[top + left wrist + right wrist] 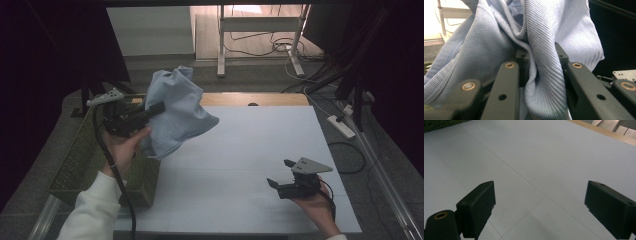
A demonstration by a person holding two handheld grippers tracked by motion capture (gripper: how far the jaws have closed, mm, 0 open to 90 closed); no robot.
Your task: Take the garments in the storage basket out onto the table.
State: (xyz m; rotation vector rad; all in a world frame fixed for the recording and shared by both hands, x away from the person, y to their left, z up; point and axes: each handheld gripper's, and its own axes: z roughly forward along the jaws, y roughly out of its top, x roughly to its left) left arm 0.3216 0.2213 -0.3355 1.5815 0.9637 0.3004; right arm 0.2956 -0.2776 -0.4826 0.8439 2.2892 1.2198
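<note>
At the far left of the high view, a green woven basket [80, 165] sits against the left edge of the white table [240, 165], its rim level with my white-sleeved forearm. Above it, my left hand [122, 147] raises the left gripper [159, 108], whose jaws are closed on a bunched fold of a light blue ribbed knit garment [177, 112]. The garment hangs in the air over the table's near-left corner and the basket's inner edge, its upper part gathered into a peak and its lower folds drooping beside my hand, clear of the tabletop. In the left gripper view the black jaws pinch a thick twist of the ribbed fabric [544, 75] between them, with more cloth spilling up and to both sides.

Farther right, the middle of the table lies bare, with a wooden strip [255, 99] along its far edge. At the near right, my right hand [315, 205] holds the right gripper [281, 173] low above the table, pointing leftward, well apart from the garment. In the right gripper view its two jaws stand wide apart with nothing between them, the white surface [539, 170] and its faint seam lines stretching ahead.
</note>
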